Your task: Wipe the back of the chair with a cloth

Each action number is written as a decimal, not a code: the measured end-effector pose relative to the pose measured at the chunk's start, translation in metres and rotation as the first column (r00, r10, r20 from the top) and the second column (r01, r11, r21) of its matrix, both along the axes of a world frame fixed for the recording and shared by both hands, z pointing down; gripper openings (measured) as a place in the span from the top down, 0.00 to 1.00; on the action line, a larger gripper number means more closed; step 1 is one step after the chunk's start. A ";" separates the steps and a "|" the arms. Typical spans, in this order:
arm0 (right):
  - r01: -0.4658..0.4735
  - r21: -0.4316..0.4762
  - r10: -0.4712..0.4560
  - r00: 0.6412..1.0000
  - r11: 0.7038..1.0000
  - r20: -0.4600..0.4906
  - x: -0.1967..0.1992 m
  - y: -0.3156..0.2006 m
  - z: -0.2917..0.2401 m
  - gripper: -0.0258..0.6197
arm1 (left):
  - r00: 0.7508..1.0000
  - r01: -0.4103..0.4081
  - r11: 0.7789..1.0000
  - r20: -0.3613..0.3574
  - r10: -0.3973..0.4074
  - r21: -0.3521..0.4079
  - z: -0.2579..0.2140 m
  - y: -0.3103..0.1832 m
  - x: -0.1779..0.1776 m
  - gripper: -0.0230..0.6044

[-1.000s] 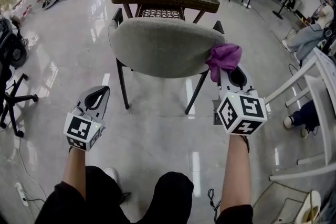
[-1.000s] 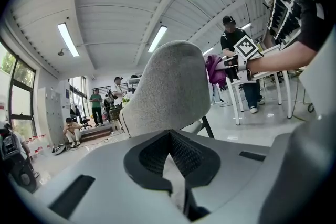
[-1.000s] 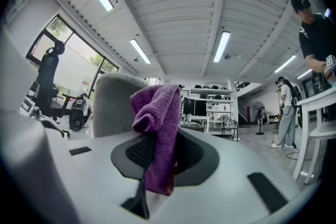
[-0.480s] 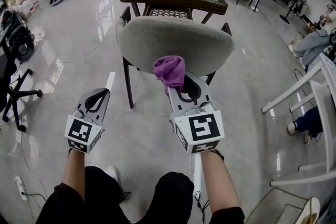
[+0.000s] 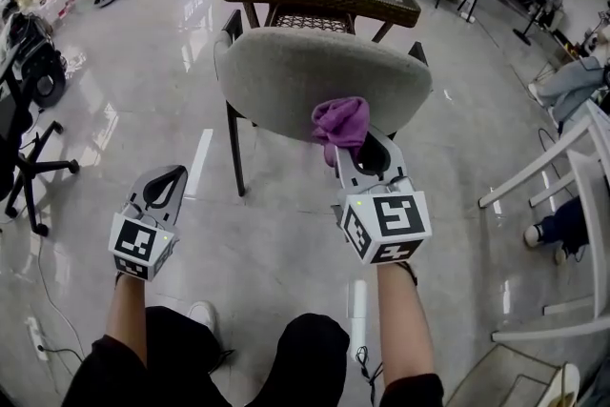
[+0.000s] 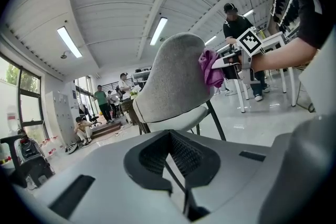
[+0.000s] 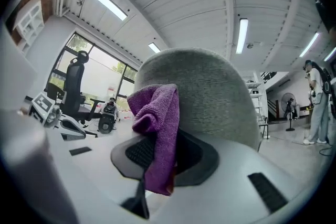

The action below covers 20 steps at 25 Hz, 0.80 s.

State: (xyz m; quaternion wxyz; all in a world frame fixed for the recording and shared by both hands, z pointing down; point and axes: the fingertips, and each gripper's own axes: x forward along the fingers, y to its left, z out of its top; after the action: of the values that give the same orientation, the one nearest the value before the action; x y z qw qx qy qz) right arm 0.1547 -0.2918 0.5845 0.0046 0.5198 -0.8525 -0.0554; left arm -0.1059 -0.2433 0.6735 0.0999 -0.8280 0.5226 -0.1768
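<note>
Right gripper [image 5: 355, 146]: clamped on purple cloth [image 5: 341, 119], pressing it to chair back [image 5: 286, 81] lower edge for wiping. Left gripper [image 5: 168, 176]: closed, empty, idle.

My left gripper [image 5: 173, 174] sits low on the left side, jaws pressed together with nothing between them. Its marker cube faces back toward me, and my left forearm [image 5: 128, 310] runs straight back to my body. My right gripper [image 5: 360, 152] is held higher and farther forward. Its jaws are clamped on a purple cloth [image 5: 341, 119], which bunches up above the tips. My right forearm [image 5: 401, 319] is stretched out, wrist in line with it.
</note>
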 end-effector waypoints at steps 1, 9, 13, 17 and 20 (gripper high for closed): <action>-0.016 0.000 0.016 1.000 1.000 0.002 0.010 0.000 0.001 0.82 | 1.000 -0.002 1.000 0.001 0.002 0.000 0.000 0.000 0.001 0.95; -0.147 -0.035 0.147 0.989 0.989 0.010 0.078 -0.013 0.015 0.82 | 0.999 -0.020 1.000 0.030 0.020 -0.010 0.012 -0.001 0.005 0.95; -0.228 -0.063 0.230 0.973 0.972 0.026 0.108 -0.020 0.019 0.82 | 0.999 -0.025 1.000 0.034 0.025 -0.007 0.012 0.000 0.004 0.95; -0.261 -0.055 0.262 0.965 0.964 0.021 0.125 -0.013 0.020 0.82 | 0.999 -0.018 1.000 0.032 0.018 -0.010 0.013 0.001 -0.002 0.95; -0.209 -0.022 0.209 0.978 0.978 -0.008 0.107 0.004 0.021 0.82 | 0.999 -0.011 1.000 0.031 0.012 -0.011 0.013 0.001 -0.005 0.95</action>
State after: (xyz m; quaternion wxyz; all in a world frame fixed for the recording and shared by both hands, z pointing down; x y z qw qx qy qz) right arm 0.2612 -0.2880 0.6056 0.0188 0.6062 -0.7937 -0.0464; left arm -0.1106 -0.2424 0.6865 0.1046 -0.8287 0.5152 -0.1921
